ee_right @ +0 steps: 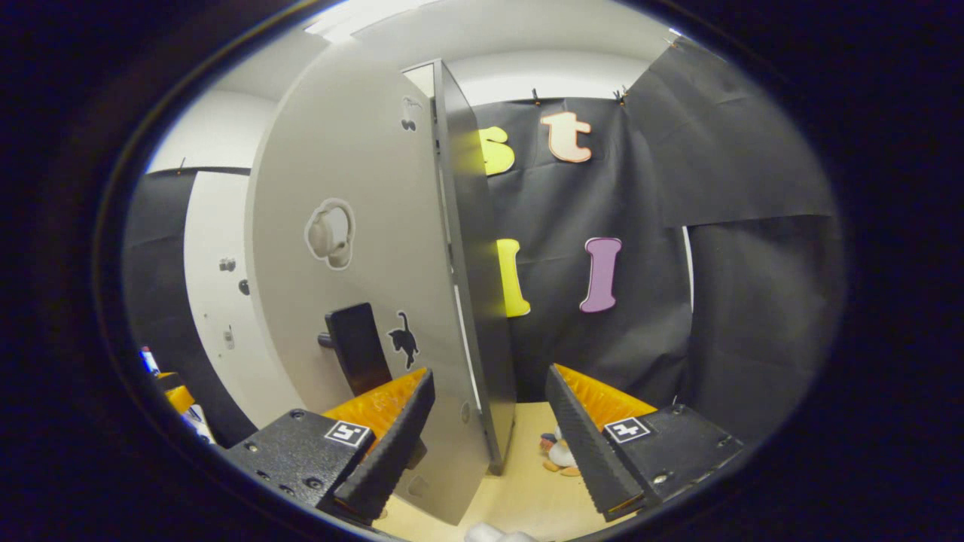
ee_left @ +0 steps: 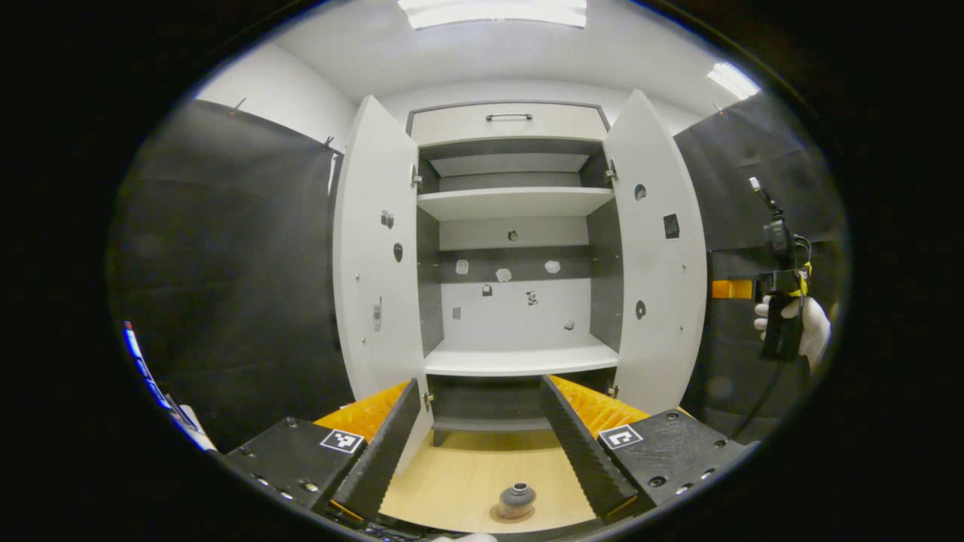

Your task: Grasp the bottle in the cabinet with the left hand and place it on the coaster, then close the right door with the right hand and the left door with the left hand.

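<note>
facing the open cabinet (ee_left: 512, 361), the left gripper (ee_left: 482, 452) gapes wide above the bottle (ee_left: 517, 500).

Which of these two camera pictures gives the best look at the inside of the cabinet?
The left gripper view: it faces the cabinet head-on with both doors swung open, so its bare shelves show. The right gripper view looks along the right door from close up, mostly its outer face and edge, not the shelves.

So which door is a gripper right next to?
The right door: its edge stands close before the right gripper's open fingers. The left door stands farther off.
</note>
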